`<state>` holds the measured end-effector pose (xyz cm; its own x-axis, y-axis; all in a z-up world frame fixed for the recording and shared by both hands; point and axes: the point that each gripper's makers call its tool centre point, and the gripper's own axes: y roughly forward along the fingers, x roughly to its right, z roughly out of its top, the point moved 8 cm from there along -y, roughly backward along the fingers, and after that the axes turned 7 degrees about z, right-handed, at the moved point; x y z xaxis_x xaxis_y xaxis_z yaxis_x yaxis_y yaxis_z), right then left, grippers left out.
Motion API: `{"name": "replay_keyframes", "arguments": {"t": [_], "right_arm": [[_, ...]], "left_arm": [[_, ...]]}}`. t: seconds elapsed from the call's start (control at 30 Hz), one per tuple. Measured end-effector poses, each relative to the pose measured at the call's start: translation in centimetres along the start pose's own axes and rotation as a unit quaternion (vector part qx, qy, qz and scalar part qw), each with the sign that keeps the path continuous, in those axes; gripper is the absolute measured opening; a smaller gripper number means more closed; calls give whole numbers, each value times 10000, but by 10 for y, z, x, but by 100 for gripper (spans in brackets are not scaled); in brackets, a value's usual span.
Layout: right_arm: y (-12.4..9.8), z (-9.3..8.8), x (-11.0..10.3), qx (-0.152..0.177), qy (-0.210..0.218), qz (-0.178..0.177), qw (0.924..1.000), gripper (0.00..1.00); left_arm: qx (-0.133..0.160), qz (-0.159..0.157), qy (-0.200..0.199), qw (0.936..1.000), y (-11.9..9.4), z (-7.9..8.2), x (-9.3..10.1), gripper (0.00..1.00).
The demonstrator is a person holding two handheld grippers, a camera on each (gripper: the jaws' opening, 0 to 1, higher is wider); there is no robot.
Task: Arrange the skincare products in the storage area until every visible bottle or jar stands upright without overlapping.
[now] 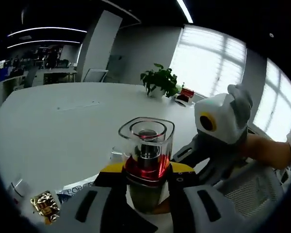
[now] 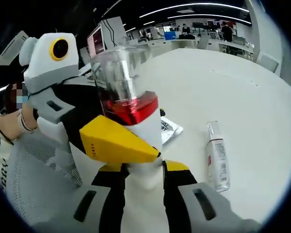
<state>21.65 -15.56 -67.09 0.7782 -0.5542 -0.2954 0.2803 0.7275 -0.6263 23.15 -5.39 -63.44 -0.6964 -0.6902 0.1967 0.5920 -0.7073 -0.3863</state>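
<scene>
- In the left gripper view, the left gripper (image 1: 148, 187) is clenching a bottle (image 1: 146, 162) between its yellow-tipped jaws, just under the red metallic band below the clear square cap.
- The bottle is standing upright in that view, lifted above the white table (image 1: 63, 126).
- In the right gripper view, the right gripper (image 2: 144, 175) is also closing on the same bottle (image 2: 131, 116), its jaws pressing against the white lower body from both sides.
- The left gripper (image 2: 117, 141) is crossing into the right gripper view from the left, its yellow jaw lying against the bottle under the red band.
- The right gripper (image 1: 218, 131) is showing in the left gripper view at the right, with a person's hand (image 1: 266, 150) behind it.
- A slim white tube (image 2: 217, 156) with a clear cap is lying on its side on the table (image 2: 223, 92), apart from the held bottle.
- A printed packet (image 2: 169, 128) is lying flat just behind the bottle.
- A small gold-patterned item (image 1: 45, 206) is sitting at the lower left of the left gripper view; it is too blurred to identify, possibly a jar lid.
- A potted plant (image 1: 160, 81) is standing at the far edge of the table.
</scene>
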Motion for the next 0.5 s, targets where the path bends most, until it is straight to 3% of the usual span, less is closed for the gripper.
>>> {"name": "replay_keyframes", "arguments": {"t": [0.33,0.5], "right_arm": [[3,-1,-4,0,-225,-156,9996,29],[6,1,-6,36,-364,-200,9991,29]], "left_arm": [[23,-34,298,9995,1,0,0,26],[48,-65,629,9980,-3,-1,1,26]]}}
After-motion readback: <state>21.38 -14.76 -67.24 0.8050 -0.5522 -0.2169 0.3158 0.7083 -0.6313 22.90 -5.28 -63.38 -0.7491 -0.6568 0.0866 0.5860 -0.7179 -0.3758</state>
